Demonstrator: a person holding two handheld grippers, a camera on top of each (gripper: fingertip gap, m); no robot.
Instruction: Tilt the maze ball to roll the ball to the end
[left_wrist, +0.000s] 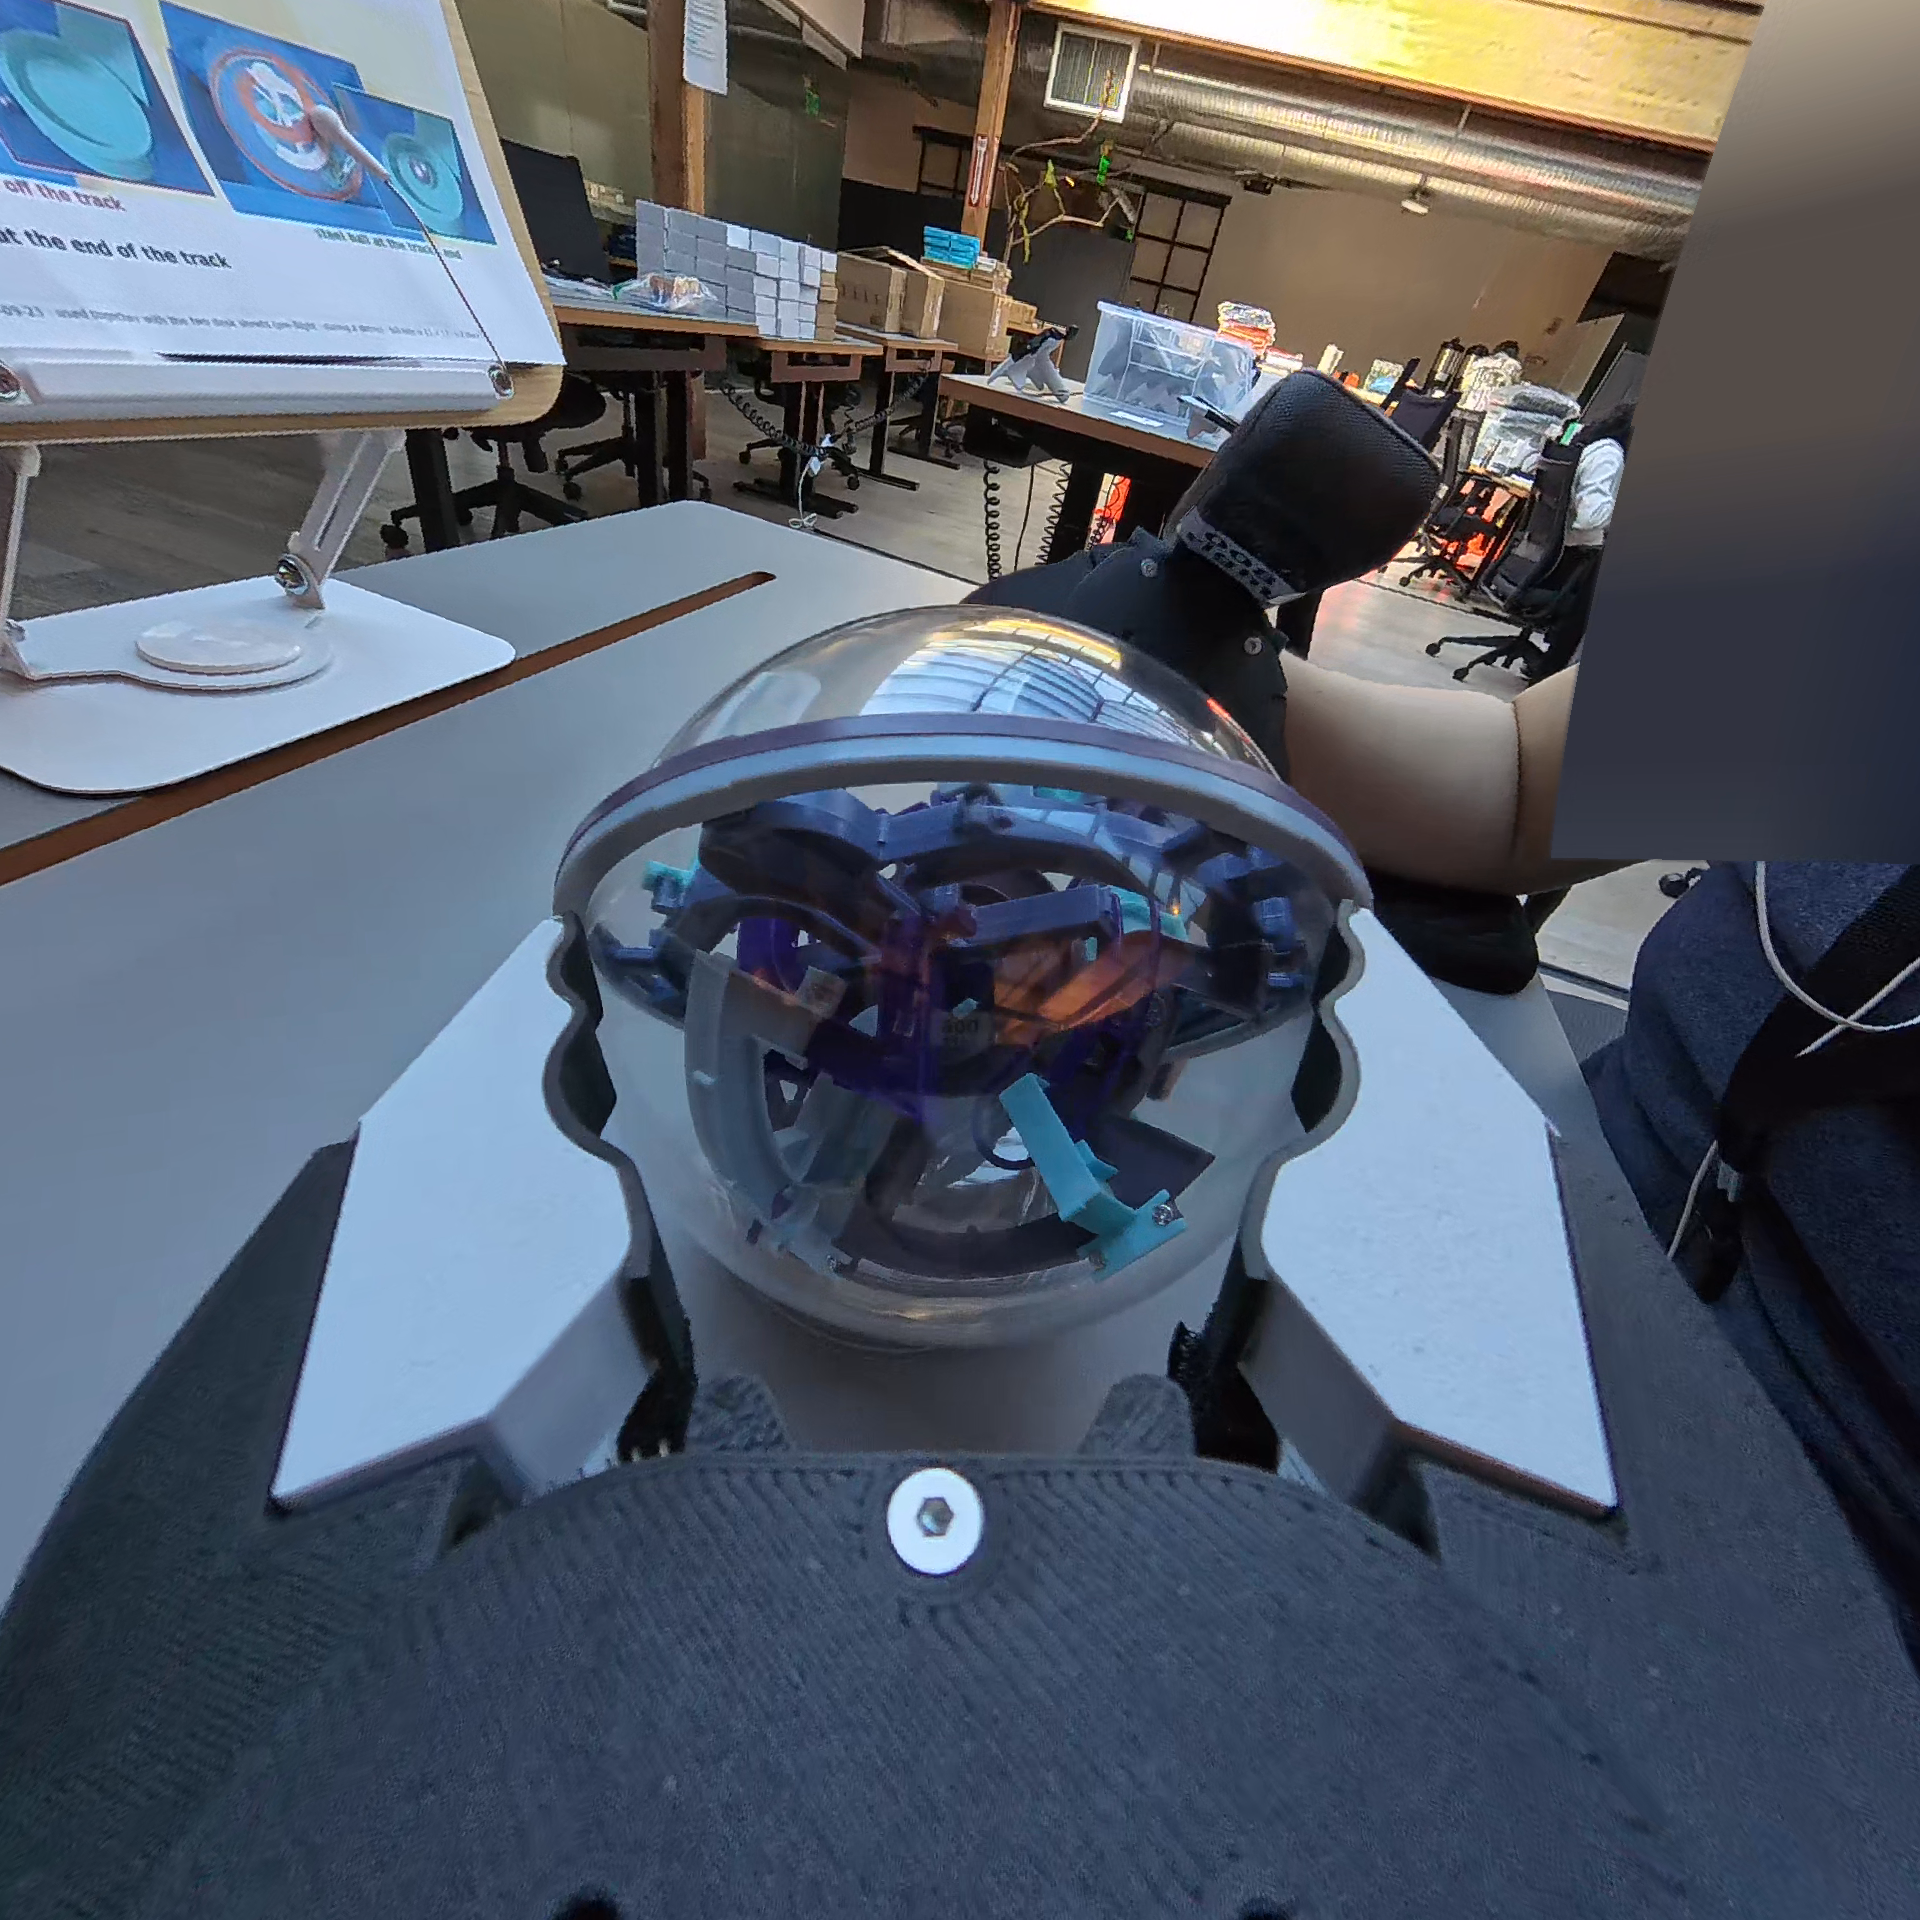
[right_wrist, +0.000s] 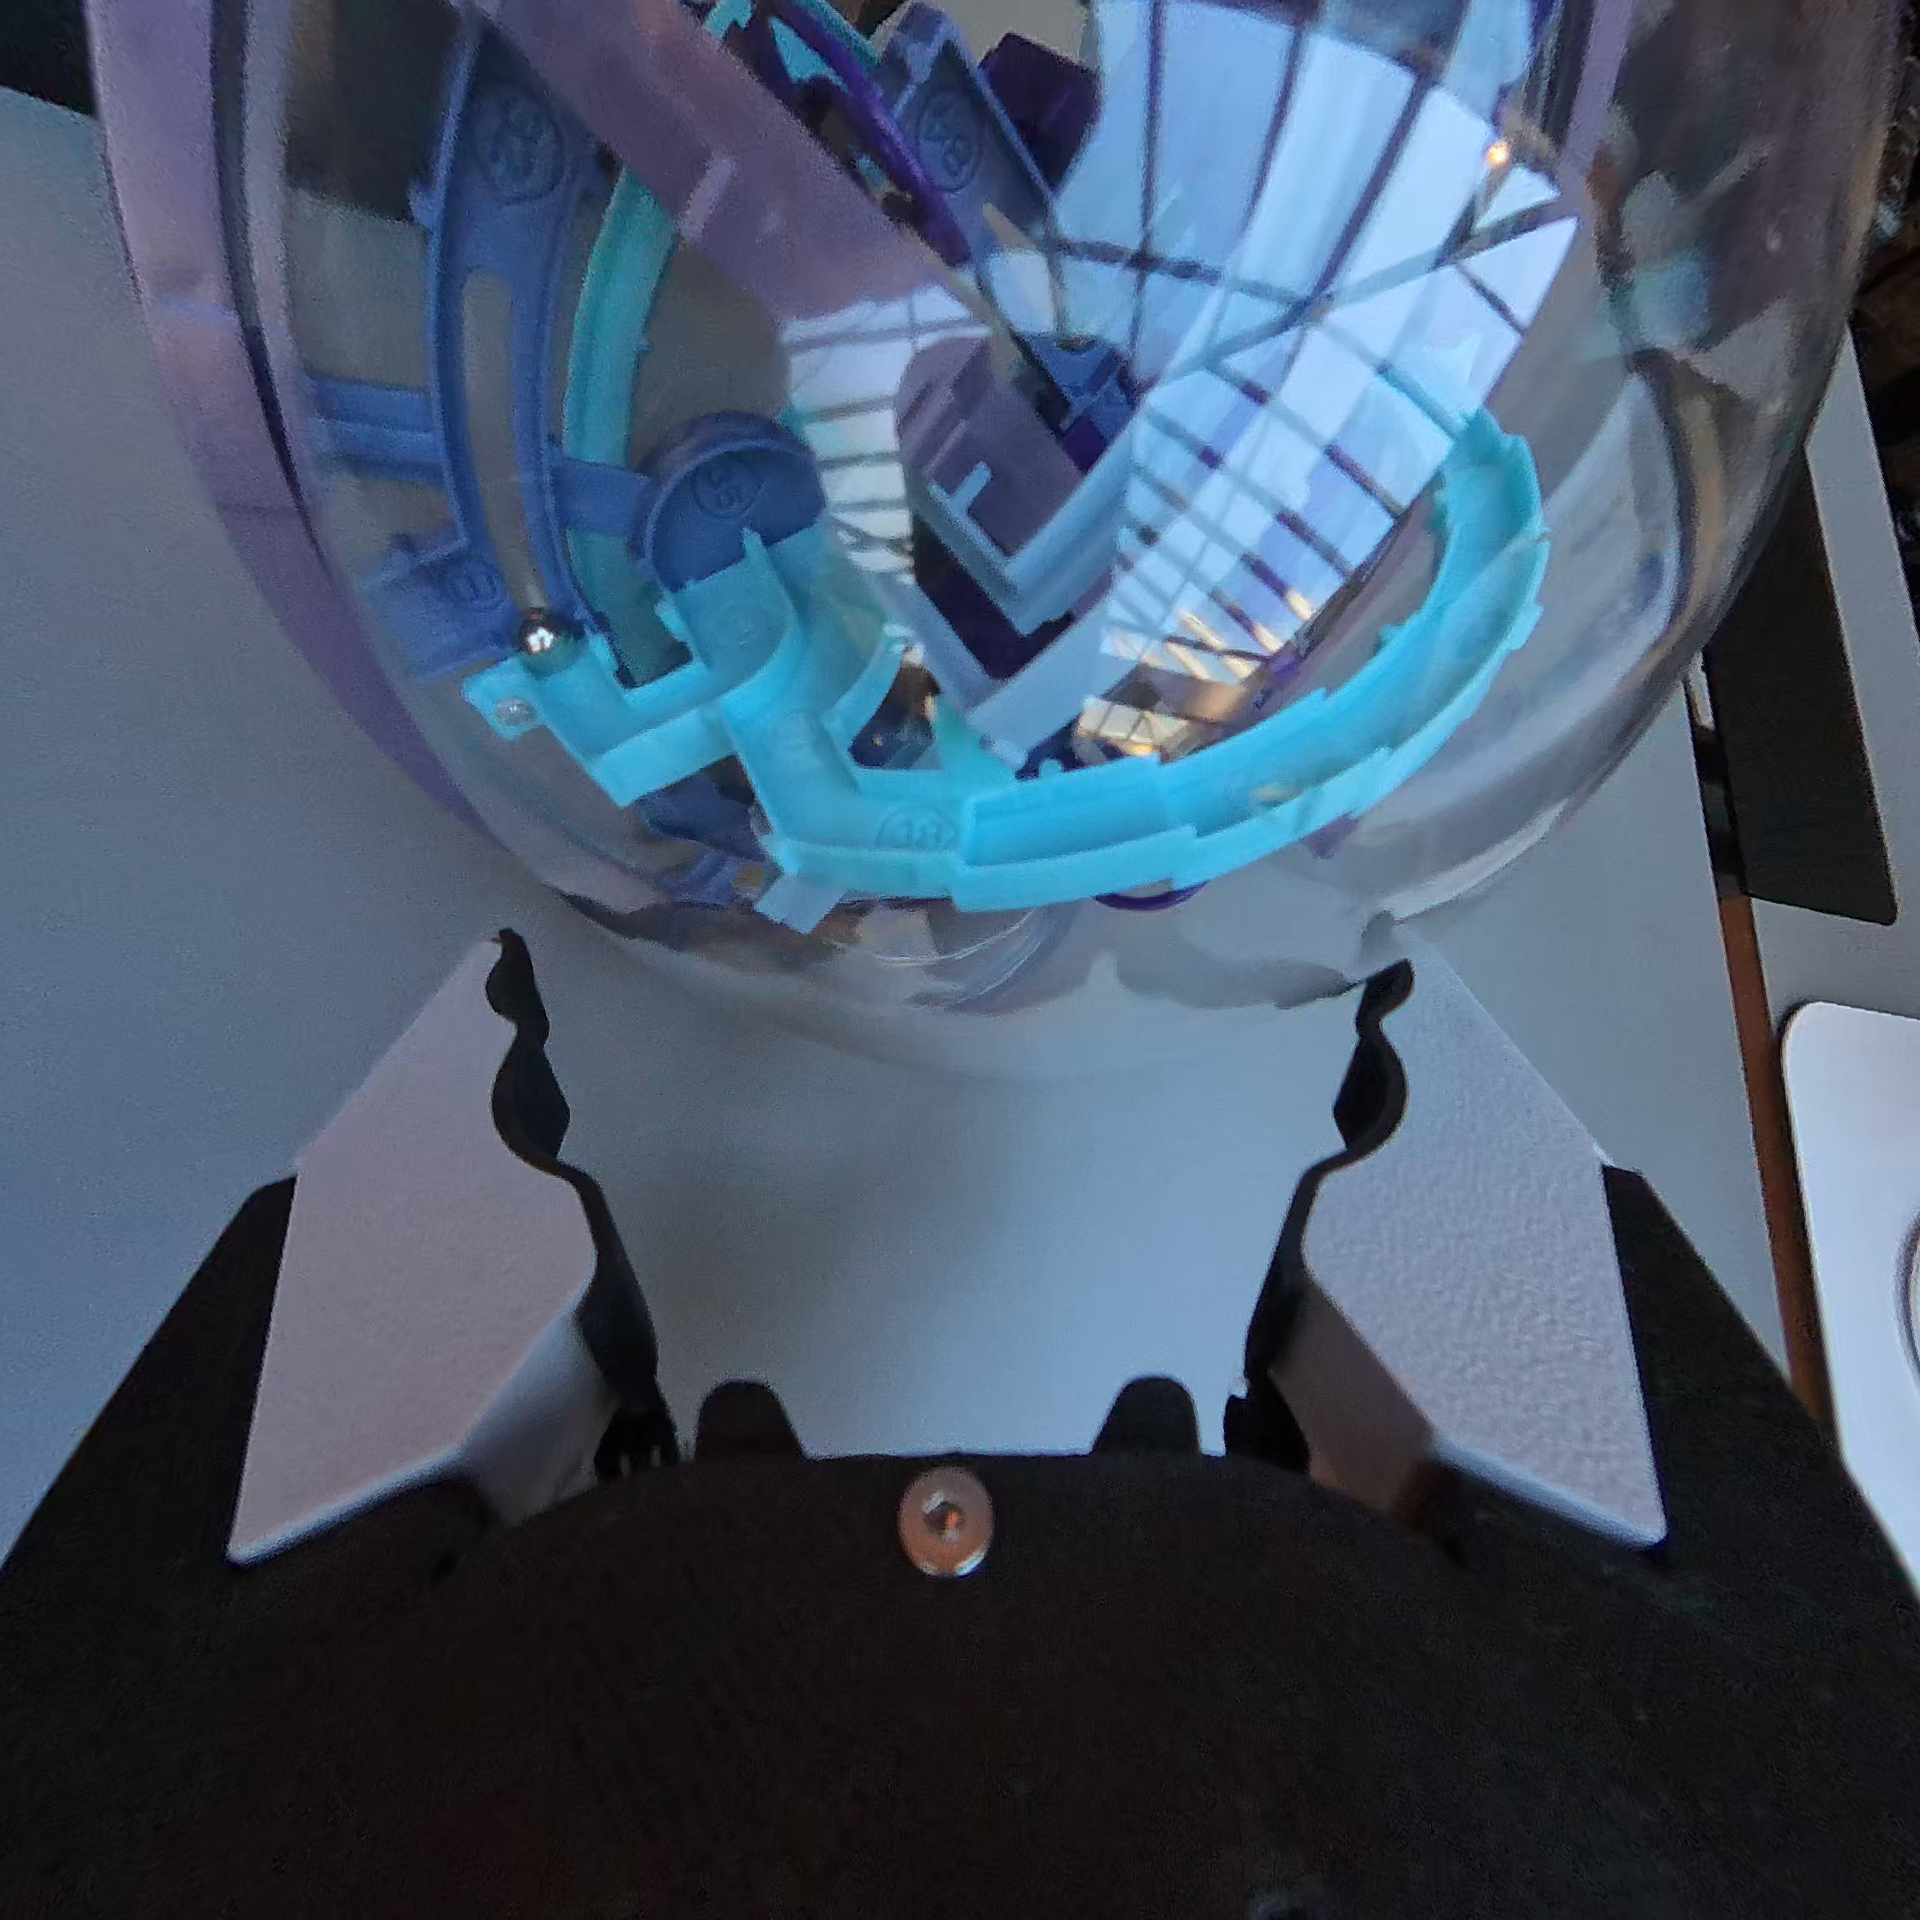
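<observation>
Steel ball (right_wrist: 541, 631) on blue track inside maze ball (right_wrist: 1195, 416)

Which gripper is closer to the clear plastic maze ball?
Left. The left gripper has its fingers on both sides of the clear plastic maze ball, cradling it. The right gripper sits open, its fingertips only reaching the sphere's lower edge.

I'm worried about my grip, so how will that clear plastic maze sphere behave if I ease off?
The clear plastic maze sphere looks smooth and glossy, so probably slippery. Being round, it would likely roll across the grey table. The left gripper straddles its sides; the rigid shell probably won't flex.
</observation>
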